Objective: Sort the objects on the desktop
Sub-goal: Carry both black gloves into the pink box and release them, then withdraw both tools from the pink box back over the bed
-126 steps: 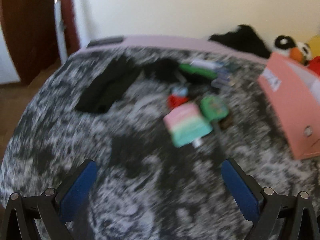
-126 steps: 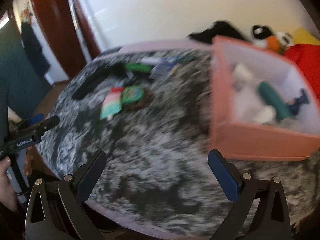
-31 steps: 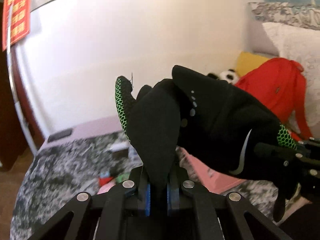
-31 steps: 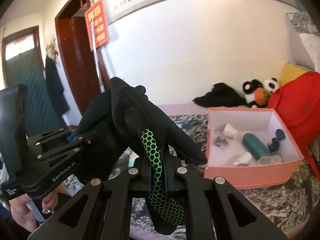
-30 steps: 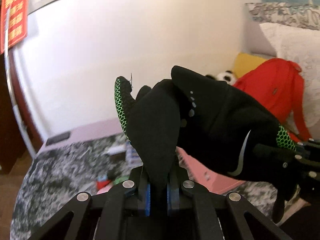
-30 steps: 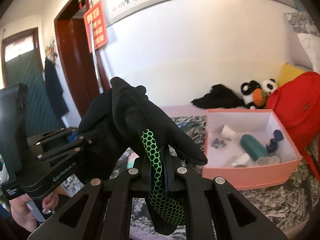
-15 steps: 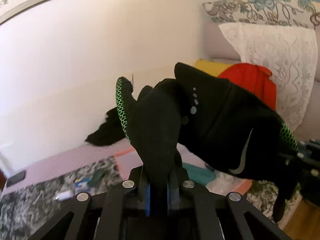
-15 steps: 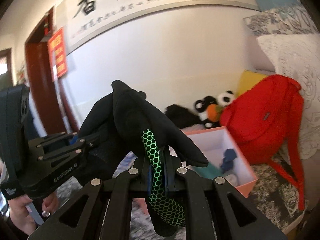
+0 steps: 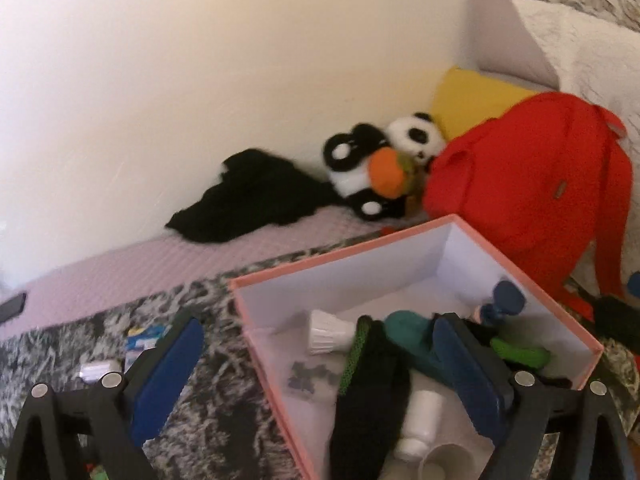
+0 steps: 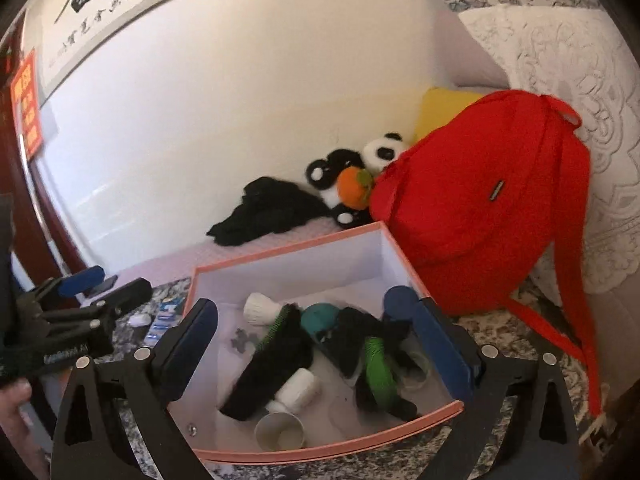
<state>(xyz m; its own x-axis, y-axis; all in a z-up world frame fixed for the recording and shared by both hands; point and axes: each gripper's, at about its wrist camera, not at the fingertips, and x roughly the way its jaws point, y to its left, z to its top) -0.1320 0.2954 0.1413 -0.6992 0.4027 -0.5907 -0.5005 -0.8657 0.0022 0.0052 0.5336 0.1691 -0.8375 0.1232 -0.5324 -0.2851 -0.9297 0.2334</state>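
Left view is pretty smeared, so the small bits [image 9: 138, 340] on the blanket at 9 o'clock are unreadable. The glove [image 9: 370, 396] runs off the bottom edge. The right view's cup [image 10: 280, 432] is half behind the box [image 10: 320, 454] rim at 6.

Bright soft daylight, slight motion blur, fisheye bending, dark corners

Your left gripper [image 9: 320, 344] points forward and down, its jaws opening, pads pressing on nothing. Your right gripper [image 10: 316, 328] points the same way, jaws also opening wide, nothing clamped. Your left hand [image 10: 16, 396] grips its handle at the frame's edge.
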